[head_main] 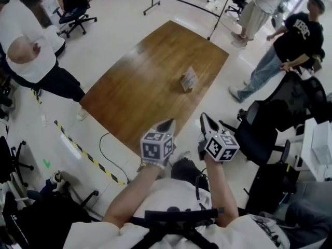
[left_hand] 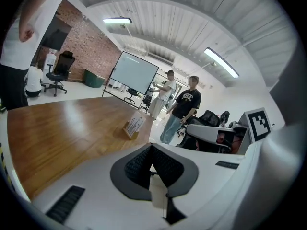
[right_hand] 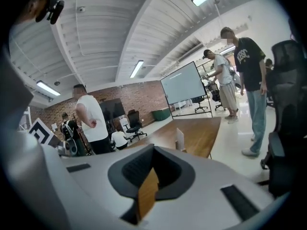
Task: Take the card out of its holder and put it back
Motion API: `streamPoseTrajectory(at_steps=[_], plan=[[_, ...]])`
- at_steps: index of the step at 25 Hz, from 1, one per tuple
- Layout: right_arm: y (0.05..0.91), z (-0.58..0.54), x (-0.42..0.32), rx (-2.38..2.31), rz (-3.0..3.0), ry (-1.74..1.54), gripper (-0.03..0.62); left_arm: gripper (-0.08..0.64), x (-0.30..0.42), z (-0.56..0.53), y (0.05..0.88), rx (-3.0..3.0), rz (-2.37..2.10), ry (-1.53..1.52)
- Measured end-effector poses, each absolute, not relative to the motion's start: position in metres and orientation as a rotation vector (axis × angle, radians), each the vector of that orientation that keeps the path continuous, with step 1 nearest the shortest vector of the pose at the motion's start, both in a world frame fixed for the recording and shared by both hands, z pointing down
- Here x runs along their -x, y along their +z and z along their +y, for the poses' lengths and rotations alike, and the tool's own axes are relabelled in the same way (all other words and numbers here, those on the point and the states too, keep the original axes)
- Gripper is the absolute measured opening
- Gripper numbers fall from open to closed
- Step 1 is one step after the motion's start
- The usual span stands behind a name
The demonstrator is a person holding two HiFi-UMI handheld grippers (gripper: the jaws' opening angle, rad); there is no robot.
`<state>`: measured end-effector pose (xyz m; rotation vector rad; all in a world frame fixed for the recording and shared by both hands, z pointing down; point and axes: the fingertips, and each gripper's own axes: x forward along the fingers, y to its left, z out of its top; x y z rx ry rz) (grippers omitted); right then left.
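Both closed on nothing, our left gripper (head_main: 167, 124) and right gripper (head_main: 207, 119) hang well short of the card (head_main: 188, 80), so next we must reach and open.

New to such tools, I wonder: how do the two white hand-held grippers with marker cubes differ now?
The left gripper hangs over the near corner of the brown wooden table; the right gripper hangs past its edge, over floor. The left gripper view shows the white card in its holder broadside; the right gripper view shows it nearly edge-on. Both have shut, empty jaws.
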<state>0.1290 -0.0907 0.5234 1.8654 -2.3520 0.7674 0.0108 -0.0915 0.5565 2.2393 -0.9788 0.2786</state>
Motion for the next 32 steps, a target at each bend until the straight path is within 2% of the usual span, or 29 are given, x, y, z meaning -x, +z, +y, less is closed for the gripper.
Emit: streamPoseTrajectory(at_steps=[12, 32], plan=[[0.539, -0.038, -0.142, -1.878, -2.373, 0.963, -0.002, -0.004, -0.027, -0.056, 0.534, -2.244, -1.011, 0.274], [0.526, -0.048, -0.148, -1.824, -2.421, 0.885, -0.002, -0.004, -0.047, -0.06, 0.522, -2.268, -1.044, 0.258]])
